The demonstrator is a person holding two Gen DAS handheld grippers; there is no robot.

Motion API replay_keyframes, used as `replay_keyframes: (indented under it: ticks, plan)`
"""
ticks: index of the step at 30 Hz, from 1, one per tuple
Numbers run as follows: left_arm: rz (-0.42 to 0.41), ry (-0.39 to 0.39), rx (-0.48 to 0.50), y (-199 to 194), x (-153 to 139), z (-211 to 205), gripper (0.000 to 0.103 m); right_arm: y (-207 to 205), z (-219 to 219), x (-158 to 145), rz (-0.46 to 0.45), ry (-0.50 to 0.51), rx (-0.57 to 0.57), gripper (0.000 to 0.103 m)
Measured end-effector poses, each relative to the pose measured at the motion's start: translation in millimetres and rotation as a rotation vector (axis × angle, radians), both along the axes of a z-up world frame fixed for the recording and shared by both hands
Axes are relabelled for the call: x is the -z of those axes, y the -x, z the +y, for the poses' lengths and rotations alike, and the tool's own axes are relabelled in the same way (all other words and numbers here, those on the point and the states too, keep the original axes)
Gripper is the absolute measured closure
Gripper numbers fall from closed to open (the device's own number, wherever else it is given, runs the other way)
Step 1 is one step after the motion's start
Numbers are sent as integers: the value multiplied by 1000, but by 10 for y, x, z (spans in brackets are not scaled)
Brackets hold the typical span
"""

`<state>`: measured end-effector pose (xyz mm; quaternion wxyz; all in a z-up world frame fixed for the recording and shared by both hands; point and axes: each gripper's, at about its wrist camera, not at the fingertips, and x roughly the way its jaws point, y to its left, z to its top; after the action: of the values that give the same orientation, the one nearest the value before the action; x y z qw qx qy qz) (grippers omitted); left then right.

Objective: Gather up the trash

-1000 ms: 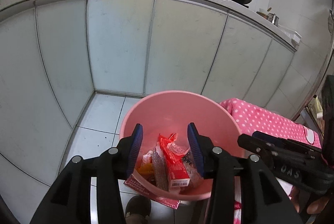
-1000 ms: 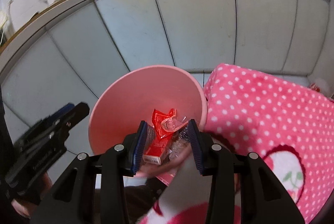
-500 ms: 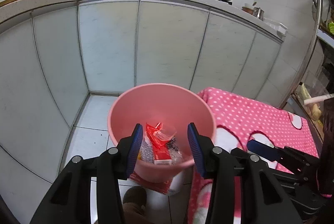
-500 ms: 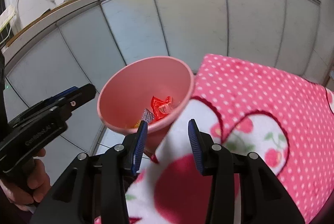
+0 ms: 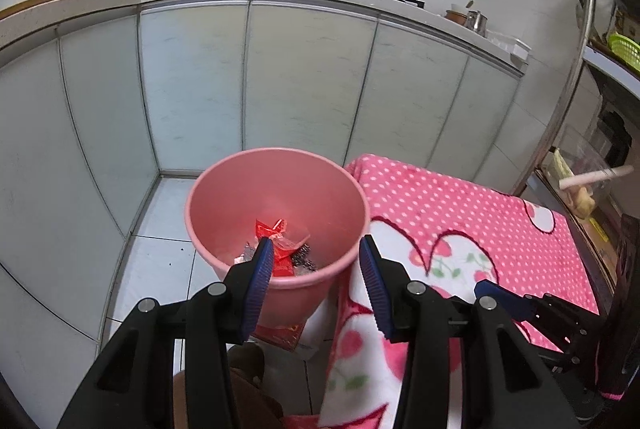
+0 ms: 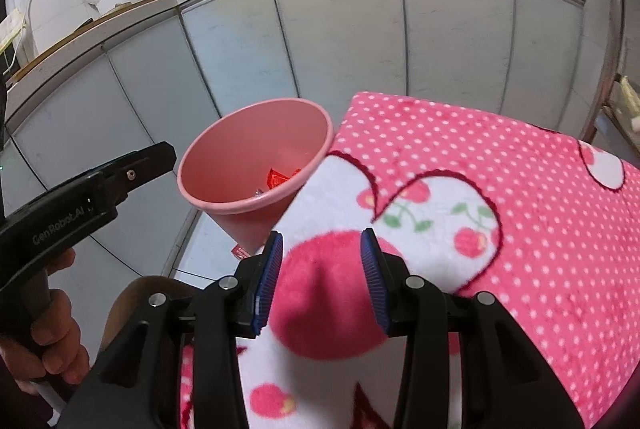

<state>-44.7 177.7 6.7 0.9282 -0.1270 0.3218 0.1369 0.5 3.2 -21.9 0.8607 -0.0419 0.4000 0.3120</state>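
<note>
Now both claws have backed away from the bin — the left claw [image 5: 316, 285] and the right claw [image 6: 322, 279] each stand part-open, nothing between the pads. Beyond them, the round pink plastic bin [image 5: 320, 289] holds the red wrappers [image 5: 276, 233] beside the pink dotted blanket-covered surface [image 6: 500, 157] — that drop looks done.

two matching black handheld grippers, blue at the tips

each gripper, left gripper [image 5: 316, 265] and right gripper [image 6: 321, 261], has chunky matte black plastic arms ending in ribbed blue pads [image 5: 260, 285], with round silver screws [image 5: 216, 289] at the pivots. the left one's pistol-style body carries pale "genrobot.ai" lettering [image 6: 58, 225] along its side, and a bare hand [image 6: 52, 345] wraps its grip.
</note>
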Motion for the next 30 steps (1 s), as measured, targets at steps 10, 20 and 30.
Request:
replay_keyframes:
  ticks: [10,20,30]
  plan:
    - [17,-4,28,67,26,-261,60,175,-220,-41,-27,-7,30,62]
    - [5,-30,44,150,-34,-407,61,271,-305,-102,-55,-14,50,62]
    - [-9,-46,48,213,-97,-467,62,348,-313,-155,-79,-14,56,62]
